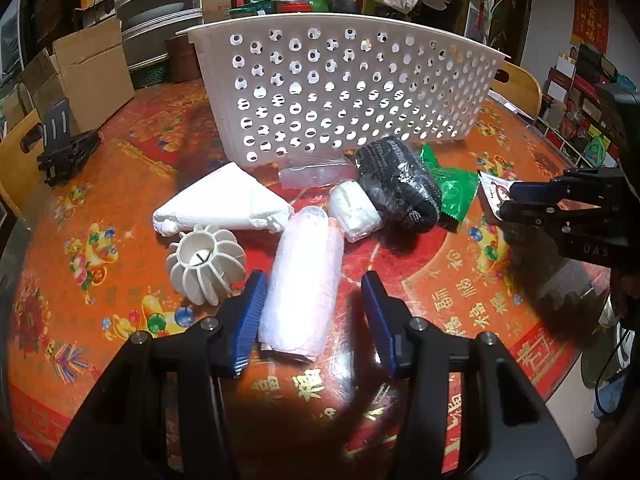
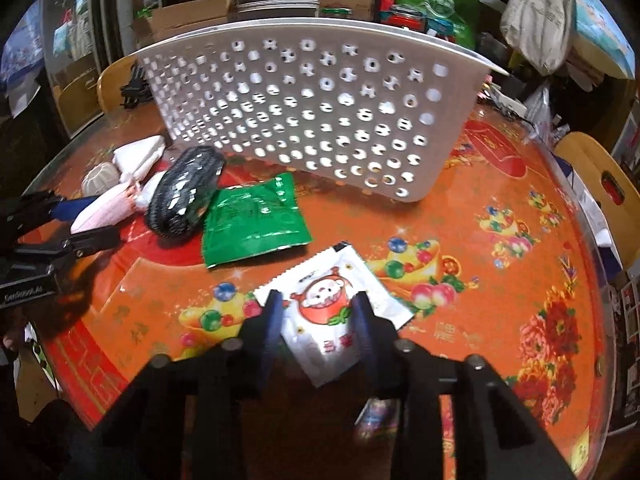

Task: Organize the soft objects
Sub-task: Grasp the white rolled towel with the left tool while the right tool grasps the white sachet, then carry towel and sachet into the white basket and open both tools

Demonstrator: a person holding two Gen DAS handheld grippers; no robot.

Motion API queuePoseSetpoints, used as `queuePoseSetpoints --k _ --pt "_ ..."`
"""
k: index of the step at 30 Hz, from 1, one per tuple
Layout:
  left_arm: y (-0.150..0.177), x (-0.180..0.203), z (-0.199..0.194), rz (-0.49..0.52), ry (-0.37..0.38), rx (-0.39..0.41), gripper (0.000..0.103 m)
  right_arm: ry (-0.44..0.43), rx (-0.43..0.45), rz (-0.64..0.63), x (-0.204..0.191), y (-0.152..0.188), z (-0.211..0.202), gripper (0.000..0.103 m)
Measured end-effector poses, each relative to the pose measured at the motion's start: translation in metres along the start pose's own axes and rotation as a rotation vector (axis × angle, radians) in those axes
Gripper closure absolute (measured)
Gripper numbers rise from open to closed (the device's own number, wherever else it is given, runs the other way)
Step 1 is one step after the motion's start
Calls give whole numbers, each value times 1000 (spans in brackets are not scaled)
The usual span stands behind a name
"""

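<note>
A white perforated basket (image 1: 340, 92) stands on the orange table (image 1: 460, 292); it also shows in the right wrist view (image 2: 304, 112). My left gripper (image 1: 314, 312) is open, its fingers on either side of a pink-white soft roll (image 1: 304, 284). Nearby lie a white triangular packet (image 1: 224, 204), a small white bundle (image 1: 354, 210), a black wrapped roll (image 1: 396, 184) and a green packet (image 1: 452, 192). My right gripper (image 2: 316, 316) has its fingers closed against a white cartoon sachet (image 2: 332, 312), which bends between them.
A white finned plastic ball (image 1: 206, 266) lies left of the pink roll. A clear plastic bag (image 1: 316, 174) lies by the basket. A cardboard box (image 1: 88, 72) and a black stand (image 1: 64, 140) sit at the left. Wooden chairs (image 2: 600, 172) ring the table.
</note>
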State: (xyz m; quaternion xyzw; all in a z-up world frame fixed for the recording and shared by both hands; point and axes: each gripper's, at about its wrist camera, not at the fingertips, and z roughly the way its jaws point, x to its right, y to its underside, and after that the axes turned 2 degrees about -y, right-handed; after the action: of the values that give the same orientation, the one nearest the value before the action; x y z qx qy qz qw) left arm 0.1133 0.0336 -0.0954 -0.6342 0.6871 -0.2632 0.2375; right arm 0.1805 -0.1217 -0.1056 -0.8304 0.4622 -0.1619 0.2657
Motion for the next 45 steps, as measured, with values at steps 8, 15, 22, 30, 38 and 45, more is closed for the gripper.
queuePoseSetpoints --k 8,15,22,30,38,45 --pt "0 -2 0 -6 4 6 57 -27 5 23 0 0 -2 88" --pt "0 -4 0 -19 -2 15 63 -39 34 60 3 -1 -13 94" --pt "3 -6 -4 -25 -8 33 74 -50 62 67 3 -2 -28 95" --pt "4 -1 -25 -22 11 82 74 -45 113 75 5 -6 -49 95" --pt "-7 10 -58 -2 19 145 74 -39 182 66 3 -12 -79 95" --pt "-26 13 -86 11 25 192 74 -34 263 58 0 -26 -111 95"
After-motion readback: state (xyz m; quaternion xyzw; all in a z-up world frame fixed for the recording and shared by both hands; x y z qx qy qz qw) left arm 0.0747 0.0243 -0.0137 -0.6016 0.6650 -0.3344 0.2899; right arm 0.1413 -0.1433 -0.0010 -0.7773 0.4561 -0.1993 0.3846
